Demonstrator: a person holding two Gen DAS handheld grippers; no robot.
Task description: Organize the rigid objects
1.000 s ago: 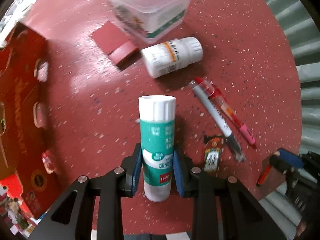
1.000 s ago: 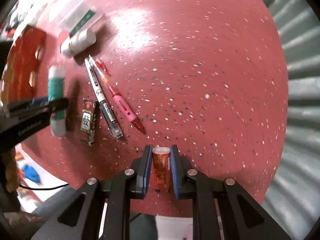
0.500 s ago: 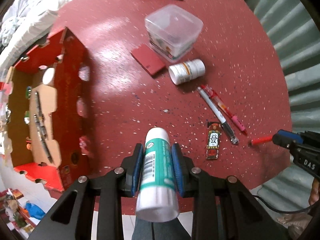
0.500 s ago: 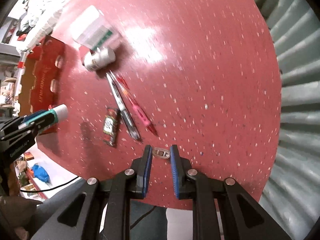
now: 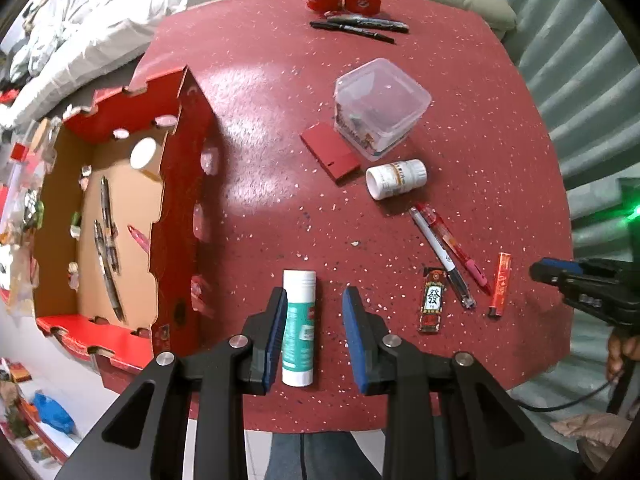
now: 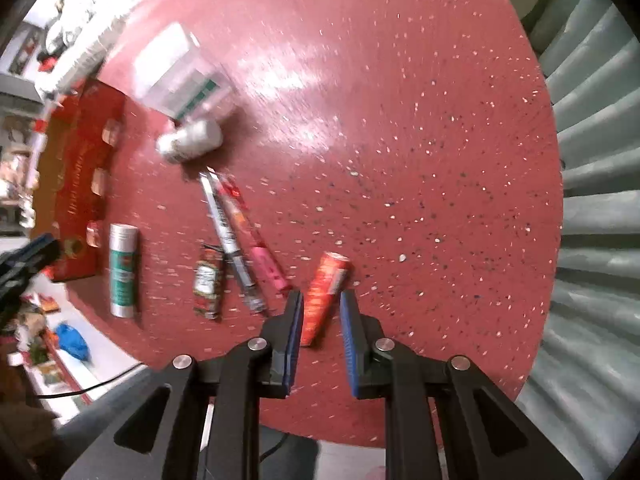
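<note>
Both tongs stand parted and empty, left tongs (image 5: 315, 312) over the glue stick (image 5: 298, 327) lying on the counter (image 5: 280, 128), right tongs (image 6: 320, 314) astride the red lighter (image 6: 325, 294); judged next: close, lift, transfer to the cardboard box (image 5: 176, 184) leftward.

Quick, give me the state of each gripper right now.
Left gripper: open, the glue stick lies loose on the table between its pads.
Right gripper: open, the red lighter lies free between its pads.
</note>
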